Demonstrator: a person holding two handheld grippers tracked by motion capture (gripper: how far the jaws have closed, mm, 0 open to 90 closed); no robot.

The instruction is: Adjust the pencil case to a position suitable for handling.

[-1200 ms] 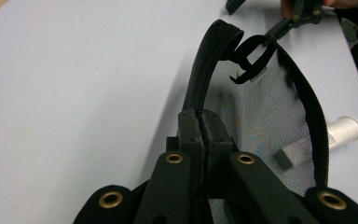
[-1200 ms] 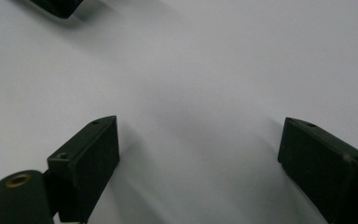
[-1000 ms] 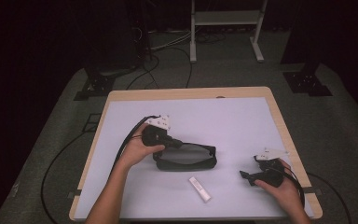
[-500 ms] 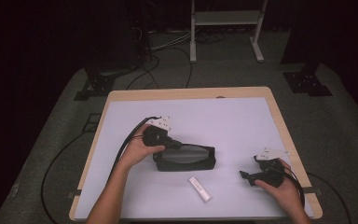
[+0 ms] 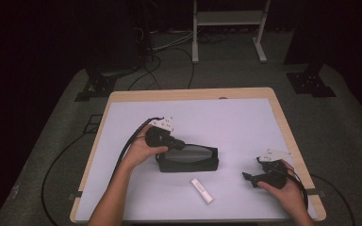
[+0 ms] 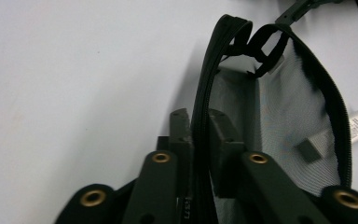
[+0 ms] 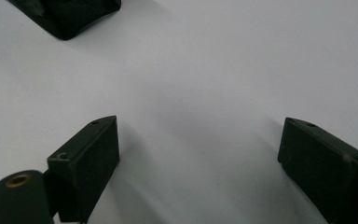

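Centrally on the table (image 5: 245, 117) lies the black pouch (image 5: 188, 160), its mouth open. Left tongs (image 6: 199, 122) are closed on its zipper rim at the left end. Right tongs (image 7: 198, 144), near the right edge, are wide open and empty. Small white tube (image 5: 201, 190) lies just near the pouch.

I see a black zip pouch (image 5: 187, 158) with pale grey mesh lining, a white tube (image 5: 202, 190), and a lilac-white table (image 5: 235, 122) edged in light wood

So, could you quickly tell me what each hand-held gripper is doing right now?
Left hand-held gripper: shut on the pouch rim.
Right hand-held gripper: open, holding nothing.
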